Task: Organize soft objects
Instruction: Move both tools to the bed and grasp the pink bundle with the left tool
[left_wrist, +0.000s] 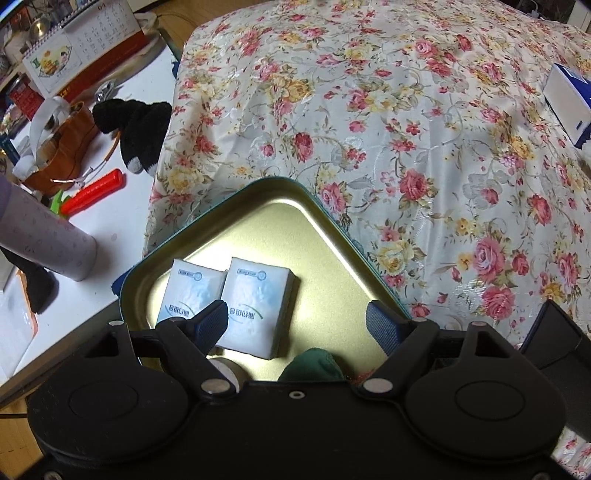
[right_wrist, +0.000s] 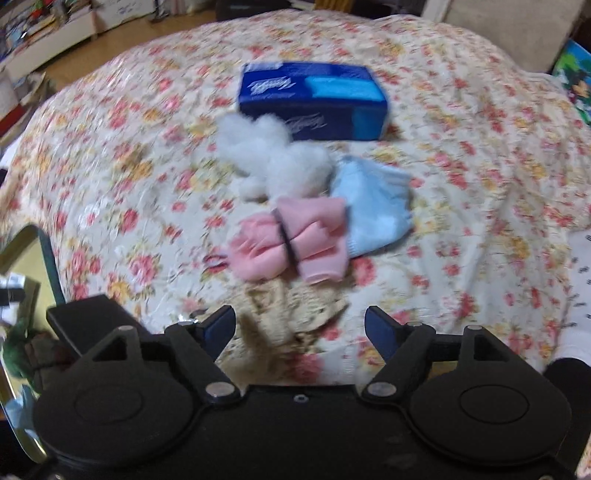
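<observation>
1. Over a floral bedspread (left_wrist: 406, 122), the left gripper (left_wrist: 295, 325) hangs above a gold-lined metal tin (left_wrist: 332, 236), its fingers spread wide and holding nothing.
2. Two small tissue packs (left_wrist: 255, 306) lie side by side in the tin, touching each other; a bit of green cloth (left_wrist: 314, 365) shows at the tin's near edge, mostly hidden by the gripper.
3. The right gripper (right_wrist: 299, 332) is likewise released and empty, hovering over a beige lace piece (right_wrist: 295, 299) on the bedspread.
4. Just beyond it wait a pink bundle (right_wrist: 291, 240) bound with a dark band, a light blue sock (right_wrist: 373, 206) touching it, and white fluffy stuffing (right_wrist: 273, 155) near a blue tissue box (right_wrist: 314, 99).
5. The right view is blurred, so finer detail is uncertain.
6. By the look of it, the sorting is partly done: the packs are stowed, while the pile on the bedspread remains to be gathered.
7. Black gloves (left_wrist: 136, 125) sit on the side table (left_wrist: 122, 221), apart from the pile.
</observation>
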